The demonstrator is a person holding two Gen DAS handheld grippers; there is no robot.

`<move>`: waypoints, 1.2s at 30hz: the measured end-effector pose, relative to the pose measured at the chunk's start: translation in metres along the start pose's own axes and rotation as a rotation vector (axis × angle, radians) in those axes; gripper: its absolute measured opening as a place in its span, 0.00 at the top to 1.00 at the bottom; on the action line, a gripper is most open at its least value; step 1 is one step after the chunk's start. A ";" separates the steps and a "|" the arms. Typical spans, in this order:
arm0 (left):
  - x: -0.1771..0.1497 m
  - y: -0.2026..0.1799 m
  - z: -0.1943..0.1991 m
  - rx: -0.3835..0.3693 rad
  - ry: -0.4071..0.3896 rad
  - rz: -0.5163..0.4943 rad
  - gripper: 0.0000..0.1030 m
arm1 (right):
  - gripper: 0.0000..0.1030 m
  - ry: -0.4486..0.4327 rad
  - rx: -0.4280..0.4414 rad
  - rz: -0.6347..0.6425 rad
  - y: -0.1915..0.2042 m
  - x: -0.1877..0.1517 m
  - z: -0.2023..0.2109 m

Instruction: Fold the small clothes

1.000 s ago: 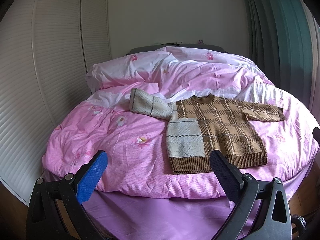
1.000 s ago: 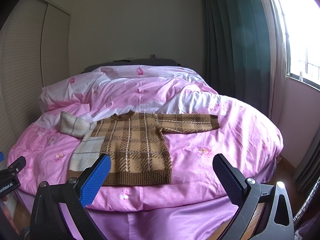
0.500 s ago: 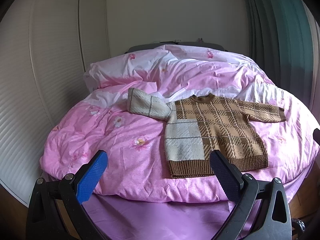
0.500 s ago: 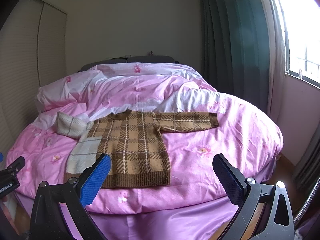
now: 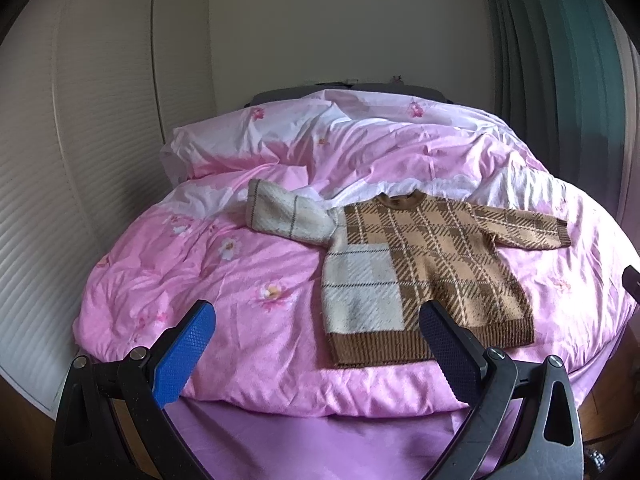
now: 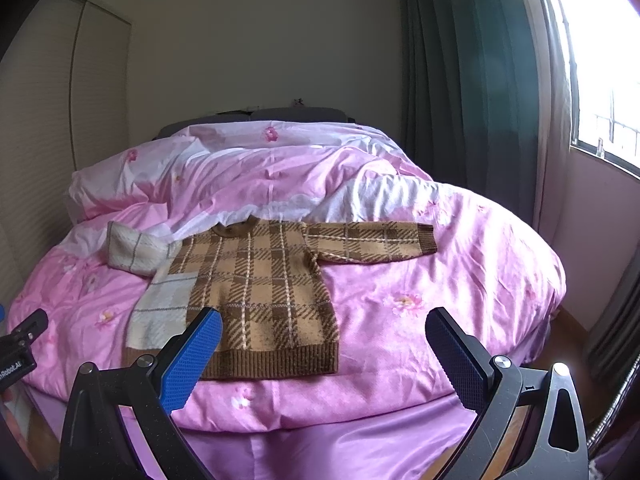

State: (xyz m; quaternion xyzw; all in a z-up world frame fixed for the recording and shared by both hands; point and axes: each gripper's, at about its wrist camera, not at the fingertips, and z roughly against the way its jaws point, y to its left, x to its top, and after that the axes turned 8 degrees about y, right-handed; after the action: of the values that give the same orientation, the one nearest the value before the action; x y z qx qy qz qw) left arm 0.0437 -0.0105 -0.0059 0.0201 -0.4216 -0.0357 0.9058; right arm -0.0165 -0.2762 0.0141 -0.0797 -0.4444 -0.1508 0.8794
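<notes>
Sweater (image 5: pixel 424 272) flat on bed (image 5: pixel 248 280), unfolded. Left gripper (image 5: pixel 316 344) and right gripper (image 6: pixel 324 344) fingers wide apart, empty. Pinch each sleeve cuff, fold inward.

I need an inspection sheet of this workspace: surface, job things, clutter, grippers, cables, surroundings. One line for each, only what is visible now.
Surface: bed with a rumpled pink quilt; purple sheet below its near edge.
Job things: one plaid sweater lies flat, neck away, hem near the quilt edge; brown sleeve spread out, cream sleeve angled up.
Clutter: nothing seen on the quilt.
Grippers: left gripper and right gripper both have jaws wide apart, holding nothing, short of the sweater.
Cables: nothing seen.
Surroundings: wardrobe, green curtain, bright window, dark headboard.
</notes>
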 end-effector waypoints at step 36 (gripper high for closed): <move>0.153 -0.269 -0.181 -0.066 -0.163 -0.019 0.00 | 0.16 -0.053 -0.066 -0.289 -0.197 0.115 -0.235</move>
State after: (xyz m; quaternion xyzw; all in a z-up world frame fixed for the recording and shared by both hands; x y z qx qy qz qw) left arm 0.2679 -0.2898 -0.0236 -0.0086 -0.4925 -0.0597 0.8682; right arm 0.1593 -0.5486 -0.0315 -0.0480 -0.4692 -0.2884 0.8333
